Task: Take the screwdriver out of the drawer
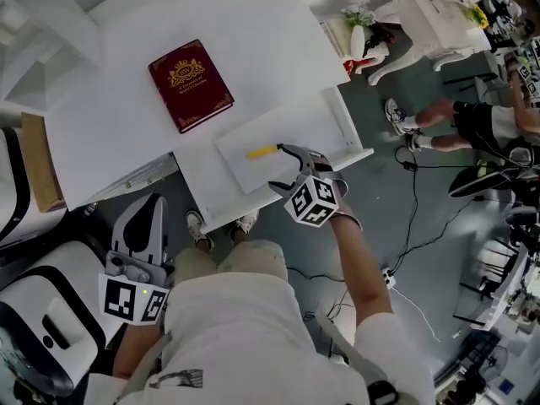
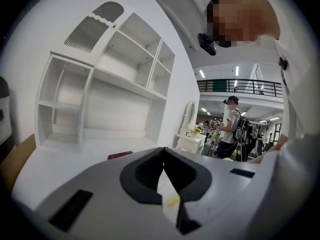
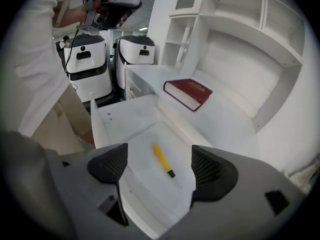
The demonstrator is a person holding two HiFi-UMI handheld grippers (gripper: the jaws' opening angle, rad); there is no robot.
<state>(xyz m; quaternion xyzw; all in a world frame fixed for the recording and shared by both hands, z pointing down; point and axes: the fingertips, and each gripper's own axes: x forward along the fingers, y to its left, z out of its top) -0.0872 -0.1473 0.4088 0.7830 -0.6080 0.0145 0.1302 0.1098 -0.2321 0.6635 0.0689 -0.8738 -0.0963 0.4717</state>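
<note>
Screwdriver (image 3: 163,160) with yellow handle lay flat in the open drawer (image 3: 102,121), just under the gap of my right gripper (image 3: 158,170), whose jaws stood wide apart and did not touch it. My left gripper (image 2: 163,159) hung well apart from the drawer, jaws together on nothing.

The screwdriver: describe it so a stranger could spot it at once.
Start at the white desk with the red book on top. Its pulled-out drawer holds one small tool, the screwdriver. Its yellow handle is the only colour in that white drawer.
</note>
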